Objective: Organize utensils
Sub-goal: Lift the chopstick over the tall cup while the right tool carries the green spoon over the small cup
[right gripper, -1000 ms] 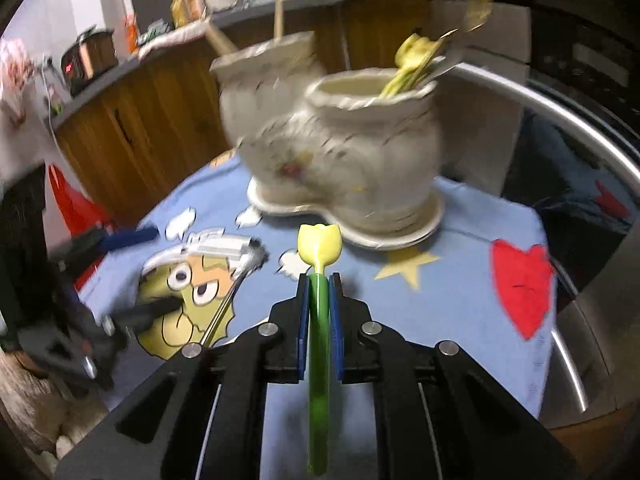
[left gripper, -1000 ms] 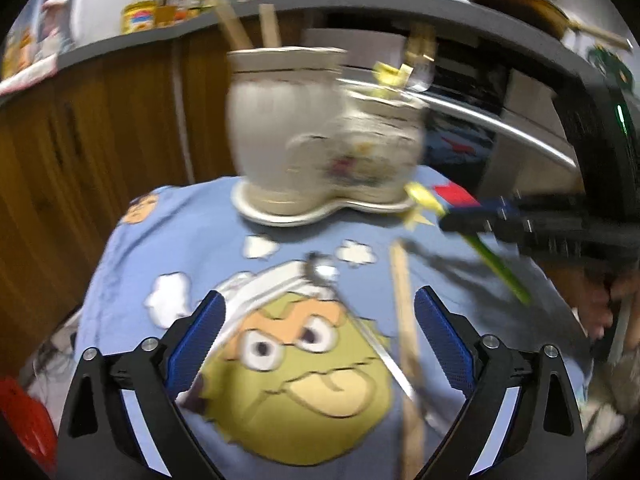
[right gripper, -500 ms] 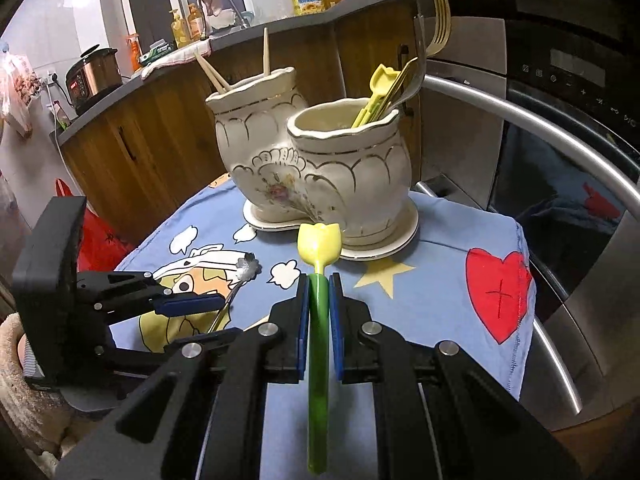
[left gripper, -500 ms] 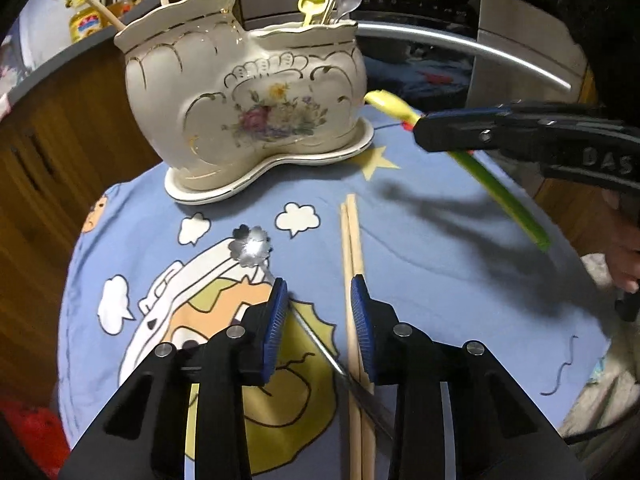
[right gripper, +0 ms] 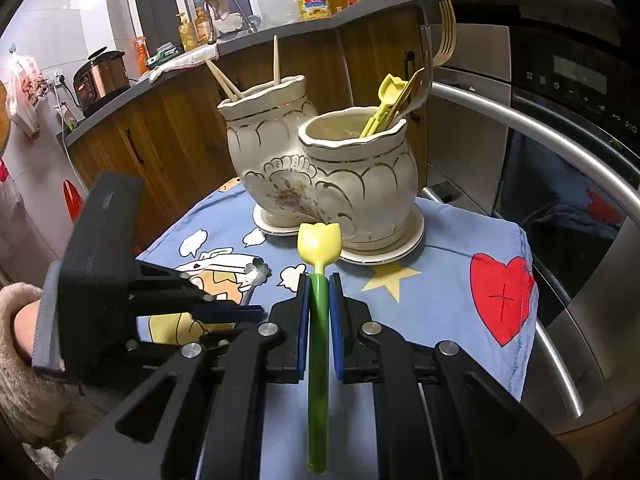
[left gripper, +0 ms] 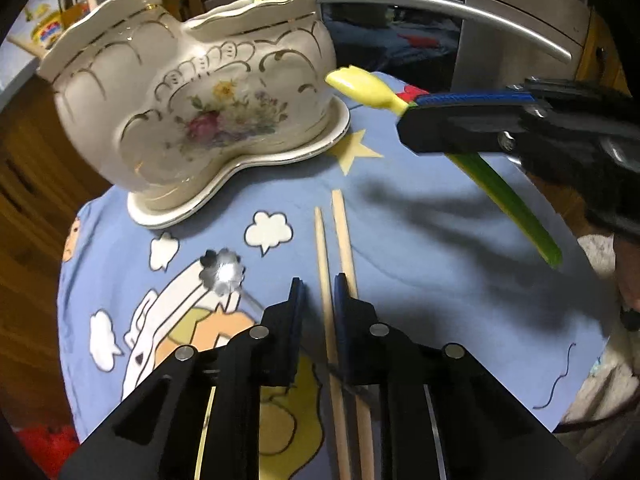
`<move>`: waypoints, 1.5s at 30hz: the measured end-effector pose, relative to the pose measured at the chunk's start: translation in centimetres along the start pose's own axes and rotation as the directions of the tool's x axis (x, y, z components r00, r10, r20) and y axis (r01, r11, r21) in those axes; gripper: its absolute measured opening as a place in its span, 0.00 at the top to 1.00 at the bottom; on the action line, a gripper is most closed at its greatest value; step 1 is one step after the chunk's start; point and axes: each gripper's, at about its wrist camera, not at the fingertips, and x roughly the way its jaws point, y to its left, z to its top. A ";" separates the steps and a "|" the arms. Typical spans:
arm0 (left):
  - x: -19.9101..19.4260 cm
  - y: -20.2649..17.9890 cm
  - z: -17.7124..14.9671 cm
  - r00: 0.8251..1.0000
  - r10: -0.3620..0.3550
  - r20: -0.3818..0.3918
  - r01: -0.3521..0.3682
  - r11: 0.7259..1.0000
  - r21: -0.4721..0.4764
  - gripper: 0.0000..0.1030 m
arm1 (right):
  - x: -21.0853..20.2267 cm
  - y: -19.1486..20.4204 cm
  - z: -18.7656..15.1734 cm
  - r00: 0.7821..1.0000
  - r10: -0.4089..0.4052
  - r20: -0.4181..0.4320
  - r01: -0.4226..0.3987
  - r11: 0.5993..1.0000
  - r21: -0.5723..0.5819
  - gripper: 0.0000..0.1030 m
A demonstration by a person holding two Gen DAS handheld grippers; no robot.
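Observation:
A white boot-shaped ceramic holder [left gripper: 192, 116] [right gripper: 320, 168] stands on its saucer on the blue cloth, with chopsticks in its tall part and a fork and a yellow utensil in its low part. My right gripper [right gripper: 319, 292] [left gripper: 412, 120] is shut on a green-handled utensil with a yellow tulip head [right gripper: 319, 240] [left gripper: 364, 88], held above the cloth in front of the holder. My left gripper [left gripper: 319, 296] [right gripper: 256, 312] is low over two wooden chopsticks [left gripper: 336, 240], its jaws narrowed around one of them. A metal flower-headed spoon [left gripper: 222, 272] [right gripper: 256, 272] lies left of the chopsticks.
The blue cartoon cloth [left gripper: 420, 248] covers a small table. An oven with a steel bar handle [right gripper: 540, 132] stands at the right behind it. Wooden cabinets [right gripper: 172, 136] and a worktop with bottles and a cooker are at the back.
My left gripper has dropped towards the cloth and narrowed from wide open to around one chopstick. My right gripper has kept hold of the green utensil and stayed near the holder.

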 end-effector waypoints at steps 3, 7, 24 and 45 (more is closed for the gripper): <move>0.2 -0.4 0.4 1.000 -0.002 -0.001 0.002 1.000 0.016 0.94 | 0.0 -0.1 0.0 1.000 0.003 0.001 -0.003 1.000 0.004 0.91; 0.5 -0.5 0.5 1.000 -0.006 0.015 0.006 1.000 0.005 0.95 | -0.3 -0.3 0.0 1.000 0.010 0.009 -0.010 1.000 0.012 0.91; -8.0 2.8 -3.5 0.882 -0.036 0.470 0.106 0.987 -0.124 0.95 | -3.2 -0.3 1.0 0.981 0.008 0.196 -0.014 0.999 0.032 0.91; -14.3 10.9 4.6 0.668 0.044 0.743 0.193 0.954 -0.231 0.95 | -3.8 -0.7 10.3 0.889 0.006 0.458 -0.029 0.999 0.043 0.91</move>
